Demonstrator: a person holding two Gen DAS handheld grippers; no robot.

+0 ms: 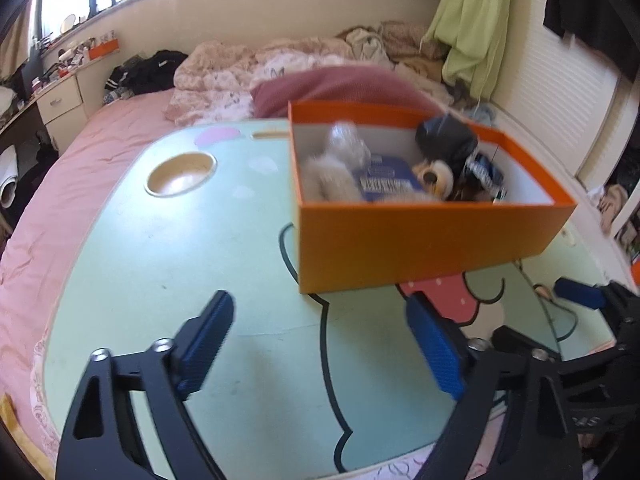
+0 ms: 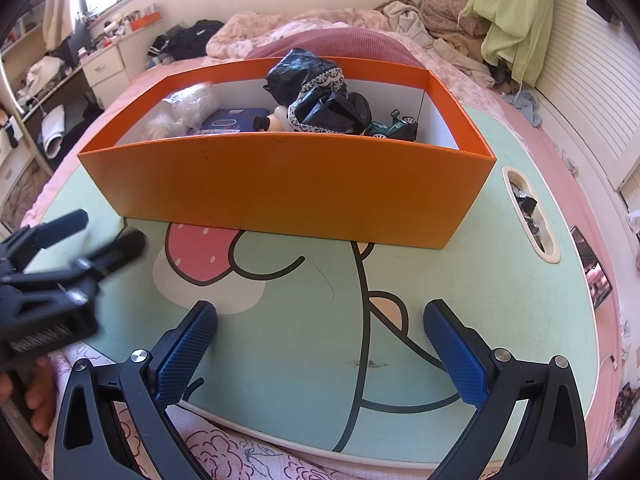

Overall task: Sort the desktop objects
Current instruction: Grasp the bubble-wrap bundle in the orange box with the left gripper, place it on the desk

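An orange box (image 2: 288, 188) stands open on the mint-green cartoon table (image 2: 460, 280). Inside lie a crumpled black bag with lace trim (image 2: 320, 96), a green toy car (image 2: 394, 126), a blue packet (image 2: 234, 120), a clear plastic bundle (image 2: 196, 100) and something fluffy and white (image 2: 160, 126). In the left wrist view the box (image 1: 420, 232) is ahead to the right, with a tape roll (image 1: 436, 178) inside. My left gripper (image 1: 320, 320) hovers open over bare table. My right gripper (image 2: 320, 316) is wide open near the front edge, nothing between its pads.
The table rests on a pink bed (image 1: 60, 200) heaped with bedding and clothes. It has a round cup recess (image 1: 180, 178) at the far left and a long slot (image 2: 528, 216) holding dark bits at the right. A dark phone-like slab (image 2: 596, 276) lies beyond the right edge.
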